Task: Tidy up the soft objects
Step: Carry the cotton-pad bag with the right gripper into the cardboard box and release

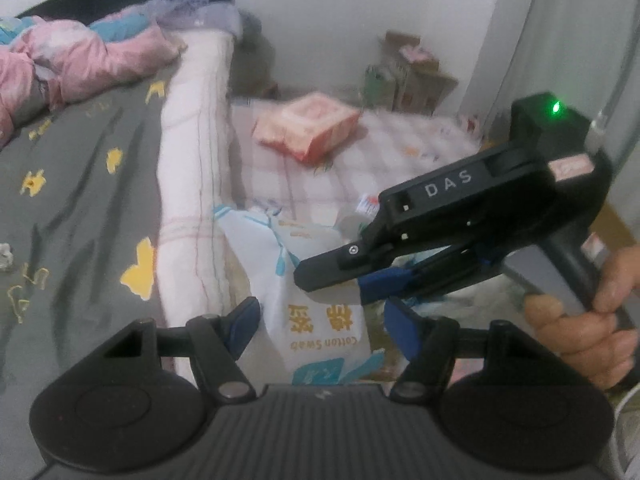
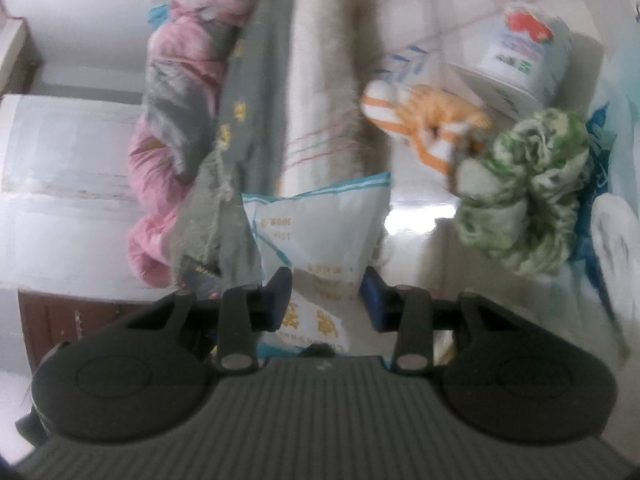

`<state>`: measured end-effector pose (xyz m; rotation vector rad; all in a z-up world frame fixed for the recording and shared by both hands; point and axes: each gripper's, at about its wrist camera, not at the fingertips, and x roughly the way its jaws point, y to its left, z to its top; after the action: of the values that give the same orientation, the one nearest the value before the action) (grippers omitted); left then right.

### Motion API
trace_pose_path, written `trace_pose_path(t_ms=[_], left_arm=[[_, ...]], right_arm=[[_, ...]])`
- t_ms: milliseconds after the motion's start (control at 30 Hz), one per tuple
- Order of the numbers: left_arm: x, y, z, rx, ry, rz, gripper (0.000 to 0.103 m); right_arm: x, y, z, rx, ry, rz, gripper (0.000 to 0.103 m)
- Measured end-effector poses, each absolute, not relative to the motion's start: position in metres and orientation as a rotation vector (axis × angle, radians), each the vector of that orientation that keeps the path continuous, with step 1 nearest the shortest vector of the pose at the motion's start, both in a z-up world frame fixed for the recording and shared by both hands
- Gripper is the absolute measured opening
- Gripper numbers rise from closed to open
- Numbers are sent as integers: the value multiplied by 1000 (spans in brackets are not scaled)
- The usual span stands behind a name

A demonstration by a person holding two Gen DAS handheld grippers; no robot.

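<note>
The left gripper (image 1: pixel 320 328) stands released, jaws apart, the white cotton swab bag (image 1: pixel 316 300) lying between them beside the bed's edge (image 1: pixel 188 160). The right gripper (image 2: pixel 326 300) straddles that bag (image 2: pixel 320 240); whether its pads press it I cannot tell.

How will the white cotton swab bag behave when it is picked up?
The cotton swab bag looks puffy and creased, so it probably bends and sags. Its plastic film seems glossy, perhaps slippery. Swabs suggest it is light for its size.
</note>
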<state>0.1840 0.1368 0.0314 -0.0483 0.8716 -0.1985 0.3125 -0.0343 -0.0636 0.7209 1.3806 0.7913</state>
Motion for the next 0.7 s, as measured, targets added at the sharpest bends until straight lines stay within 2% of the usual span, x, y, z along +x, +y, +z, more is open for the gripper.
trace_pose_path(t_ms=[200,400,700], left_arm=[[160,115,78,-49,751,-222,69],[157,57,107,2,680,-319,69],[200,-98,91,29,725,-604,69]], right_arm=[[297,-52,-18,736,1280,878,38],[286,-111,17,786,1168,904,38],[275,-289,31,822,1046,688,37]])
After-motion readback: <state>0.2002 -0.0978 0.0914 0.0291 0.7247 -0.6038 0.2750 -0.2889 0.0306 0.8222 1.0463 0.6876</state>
